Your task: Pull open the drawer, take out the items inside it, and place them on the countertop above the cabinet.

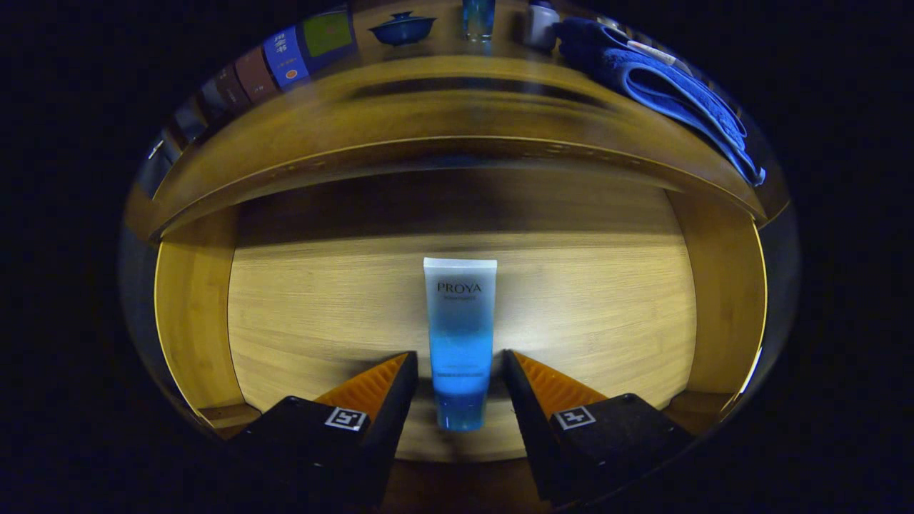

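Note:
A blue-and-white tube [460, 321] lies flat on the wooden floor of the pulled-out drawer [585, 300], its blue cap end toward me and its white crimped end pointing to the back. My gripper [460, 355] is open and straddles the tube's lower half. One fingertip [408, 365] stands on either side, with a narrow gap between each and the tube. The wooden countertop [443, 78] of the cabinet curves across beyond the drawer.
On the countertop sit a folded blue towel [664, 78] at the right, a dark blue lidded bowl [402, 28], a blue glass [477, 18], a white bottle [543, 25] and a row of small boxes [285, 57] at the left. The drawer's side walls [189, 307] flank the tube.

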{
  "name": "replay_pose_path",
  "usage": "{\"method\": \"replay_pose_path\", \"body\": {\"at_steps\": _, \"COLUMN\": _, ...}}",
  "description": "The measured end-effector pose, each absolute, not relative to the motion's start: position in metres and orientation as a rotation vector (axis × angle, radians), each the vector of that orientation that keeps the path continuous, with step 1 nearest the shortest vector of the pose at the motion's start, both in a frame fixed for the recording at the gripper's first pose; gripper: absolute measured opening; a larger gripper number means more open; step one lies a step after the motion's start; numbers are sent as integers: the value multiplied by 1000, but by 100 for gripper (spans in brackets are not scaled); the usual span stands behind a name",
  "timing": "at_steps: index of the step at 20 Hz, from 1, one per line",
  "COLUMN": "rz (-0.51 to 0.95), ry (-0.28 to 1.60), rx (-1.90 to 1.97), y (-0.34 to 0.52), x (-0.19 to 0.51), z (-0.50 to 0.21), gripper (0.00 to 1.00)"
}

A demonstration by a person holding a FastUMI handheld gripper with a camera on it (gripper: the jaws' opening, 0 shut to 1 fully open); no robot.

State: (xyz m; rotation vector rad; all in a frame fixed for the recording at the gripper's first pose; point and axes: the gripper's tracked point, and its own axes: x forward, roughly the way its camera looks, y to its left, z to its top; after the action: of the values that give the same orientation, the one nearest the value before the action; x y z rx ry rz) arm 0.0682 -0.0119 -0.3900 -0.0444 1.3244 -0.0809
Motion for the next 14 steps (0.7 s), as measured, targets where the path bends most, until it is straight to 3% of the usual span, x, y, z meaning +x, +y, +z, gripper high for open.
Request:
{"method": "replay_pose_path", "body": {"at_steps": 2, "rz": -71, "ry": 1330, "rx": -50, "y": -14, "x": 70, "z": -388, "gripper": 48}}
{"method": "replay_pose_path", "body": {"at_steps": 4, "rz": -63, "ry": 1326, "rx": -47, "y": -12, "x": 70, "z": -387, "gripper": 48}}
{"method": "replay_pose_path", "body": {"at_steps": 6, "rz": -52, "ry": 1325, "rx": -51, "y": -11, "x": 69, "z": -387, "gripper": 38}}
{"method": "replay_pose_path", "body": {"at_steps": 14, "rz": -20, "ry": 1253, "rx": -33, "y": -9, "x": 50, "z": -352, "gripper": 38}}
